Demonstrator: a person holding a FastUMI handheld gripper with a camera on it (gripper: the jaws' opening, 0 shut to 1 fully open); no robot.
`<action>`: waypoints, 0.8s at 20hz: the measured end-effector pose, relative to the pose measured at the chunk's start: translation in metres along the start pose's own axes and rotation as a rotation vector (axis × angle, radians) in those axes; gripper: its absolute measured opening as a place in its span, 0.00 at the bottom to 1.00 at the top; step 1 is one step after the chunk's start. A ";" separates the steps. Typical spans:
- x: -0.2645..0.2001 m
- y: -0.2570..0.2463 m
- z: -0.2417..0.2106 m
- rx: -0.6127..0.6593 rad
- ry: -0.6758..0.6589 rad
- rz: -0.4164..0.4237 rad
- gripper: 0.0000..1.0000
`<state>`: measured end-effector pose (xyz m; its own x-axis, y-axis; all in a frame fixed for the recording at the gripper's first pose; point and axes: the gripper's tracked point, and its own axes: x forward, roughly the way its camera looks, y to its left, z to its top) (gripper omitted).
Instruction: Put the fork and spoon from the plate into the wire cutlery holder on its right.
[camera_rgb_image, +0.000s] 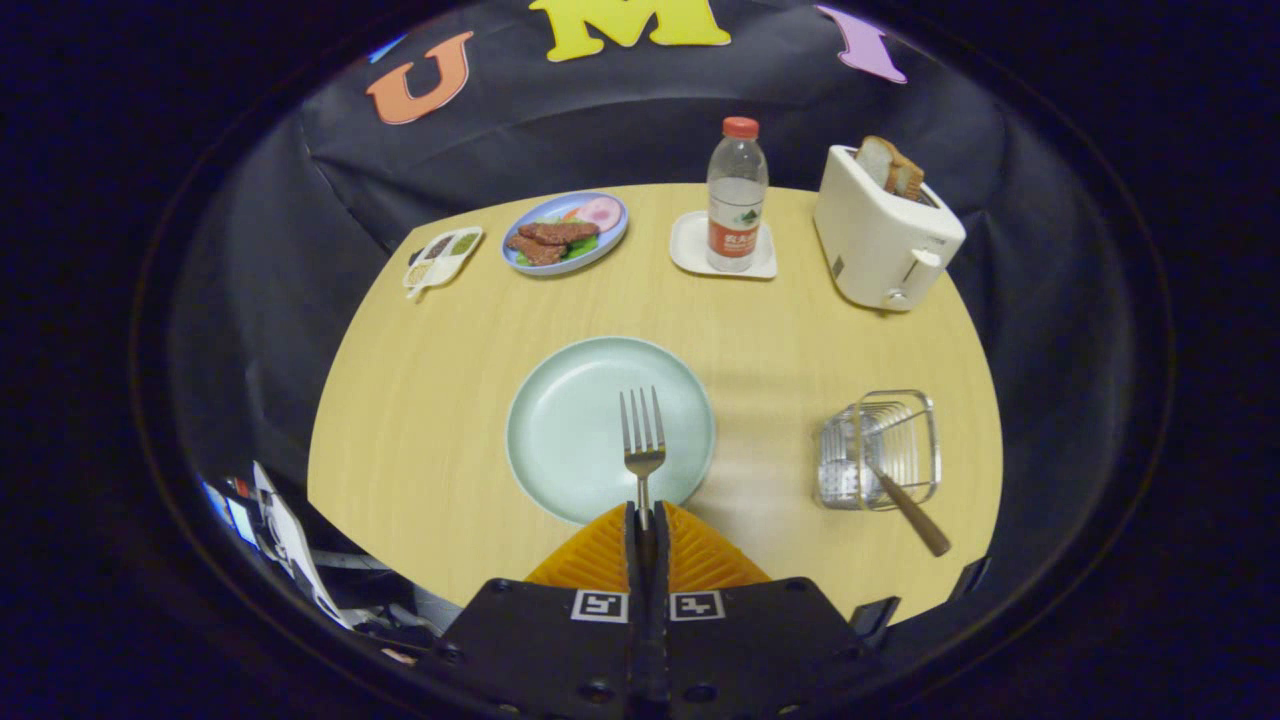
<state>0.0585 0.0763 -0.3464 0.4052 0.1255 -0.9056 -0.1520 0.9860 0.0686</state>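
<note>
Metal fork (642, 440) lies tines-away over a pale green plate (575, 430), its handle pinched between the nearly closed jaws of the gripper (645, 520). Wire cutlery holder (880, 450) stands on the desk (450, 380) right of the plate, with the spoon (912, 512) already in it, wooden handle leaning out toward the gripper. Toaster (885, 240), bottle (737, 195) and food plate (565, 232) sit far beyond.

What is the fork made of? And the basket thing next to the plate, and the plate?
The fork, clamped by its handle in the shut hand-held gripper, looks like polished metal: silvery and glinting. The wire cutlery holder seems to be shiny chromed wire, thin bright bars you can see through. The plate is pale green and smooth with a soft sheen, maybe ceramic or plastic; I can't tell which.
</note>
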 end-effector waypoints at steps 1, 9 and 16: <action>-0.009 -0.012 0.007 -0.001 -0.008 -0.001 0.00; -0.075 -0.125 0.010 0.024 0.022 -0.092 0.01; -0.079 -0.180 -0.013 0.119 0.181 -0.095 0.01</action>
<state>0.0421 -0.1121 -0.2926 0.2429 0.0201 -0.9698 -0.0095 0.9998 0.0183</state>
